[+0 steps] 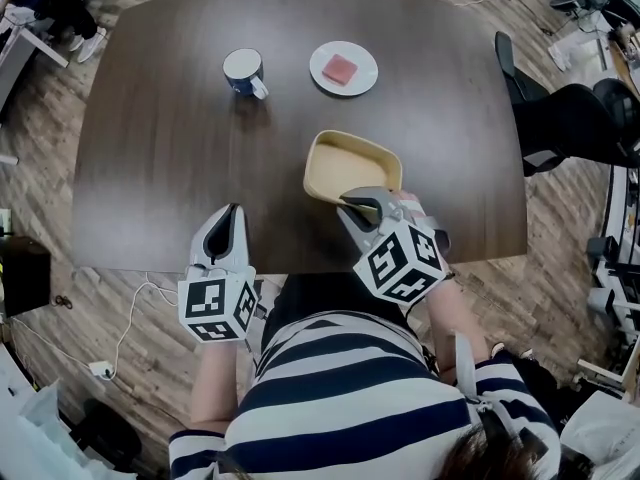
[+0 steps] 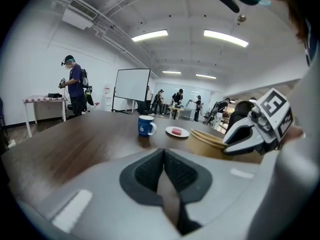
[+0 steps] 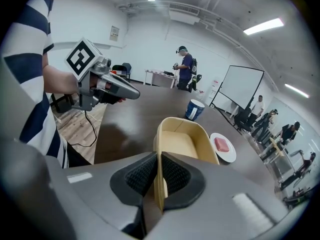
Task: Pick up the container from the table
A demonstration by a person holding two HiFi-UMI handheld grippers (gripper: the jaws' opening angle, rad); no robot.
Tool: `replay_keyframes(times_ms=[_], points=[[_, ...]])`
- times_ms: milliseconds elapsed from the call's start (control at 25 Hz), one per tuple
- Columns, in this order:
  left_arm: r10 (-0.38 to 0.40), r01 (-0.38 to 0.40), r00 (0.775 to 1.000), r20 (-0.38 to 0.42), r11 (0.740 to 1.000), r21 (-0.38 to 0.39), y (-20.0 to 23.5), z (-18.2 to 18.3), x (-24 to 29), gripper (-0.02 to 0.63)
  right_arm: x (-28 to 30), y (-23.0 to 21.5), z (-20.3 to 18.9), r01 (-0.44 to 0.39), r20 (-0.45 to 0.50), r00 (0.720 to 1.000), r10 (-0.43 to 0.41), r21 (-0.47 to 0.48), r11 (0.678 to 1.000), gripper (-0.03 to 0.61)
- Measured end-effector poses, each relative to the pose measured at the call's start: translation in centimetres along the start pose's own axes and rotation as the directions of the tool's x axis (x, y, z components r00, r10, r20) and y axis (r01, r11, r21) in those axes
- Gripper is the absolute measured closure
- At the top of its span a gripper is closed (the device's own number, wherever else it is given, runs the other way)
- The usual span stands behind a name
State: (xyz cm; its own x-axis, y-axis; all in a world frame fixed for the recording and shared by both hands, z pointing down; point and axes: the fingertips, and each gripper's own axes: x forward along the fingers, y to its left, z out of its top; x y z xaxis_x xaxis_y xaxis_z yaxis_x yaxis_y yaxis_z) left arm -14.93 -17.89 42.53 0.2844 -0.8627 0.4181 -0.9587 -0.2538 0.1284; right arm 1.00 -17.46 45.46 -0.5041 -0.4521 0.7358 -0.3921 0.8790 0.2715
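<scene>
the right gripper (image 1: 352,204) clamps its jaws on the thin near wall of the beige container (image 1: 352,163), which lies over the near right part of the table (image 1: 160,148). the left gripper (image 1: 228,220) hangs just beside, jaws together on nothing. we judge that a one-sided hold may let the wall flex or slide between the pads, so that the far end sags and the container tips or drops back onto the table.

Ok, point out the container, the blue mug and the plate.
container (image 1: 350,168), head view, its bare inner floor
blue mug (image 1: 242,67), head view, its open top
plate (image 1: 366,72), head view, its bare white right rim
</scene>
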Motion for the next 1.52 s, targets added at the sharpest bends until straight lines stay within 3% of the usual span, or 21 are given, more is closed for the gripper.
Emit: replay_keyframes(times_ms=[680, 1520], points=[[0.029, -0.029, 0.999, 0.021, 1.000, 0.001, -0.3, -1.3, -6.2, 0.614, -3.0, 5.0, 0.6, 0.011, 0.017, 1.000, -0.011, 0.002, 1.000, 0.555], [0.030, -0.031, 0.999, 0.023, 1.000, 0.006, -0.2, -2.1, -8.3, 0.614, -3.2, 6.9, 0.8, 0.018, 0.010, 1.000, -0.018, -0.008, 1.000, 0.555]])
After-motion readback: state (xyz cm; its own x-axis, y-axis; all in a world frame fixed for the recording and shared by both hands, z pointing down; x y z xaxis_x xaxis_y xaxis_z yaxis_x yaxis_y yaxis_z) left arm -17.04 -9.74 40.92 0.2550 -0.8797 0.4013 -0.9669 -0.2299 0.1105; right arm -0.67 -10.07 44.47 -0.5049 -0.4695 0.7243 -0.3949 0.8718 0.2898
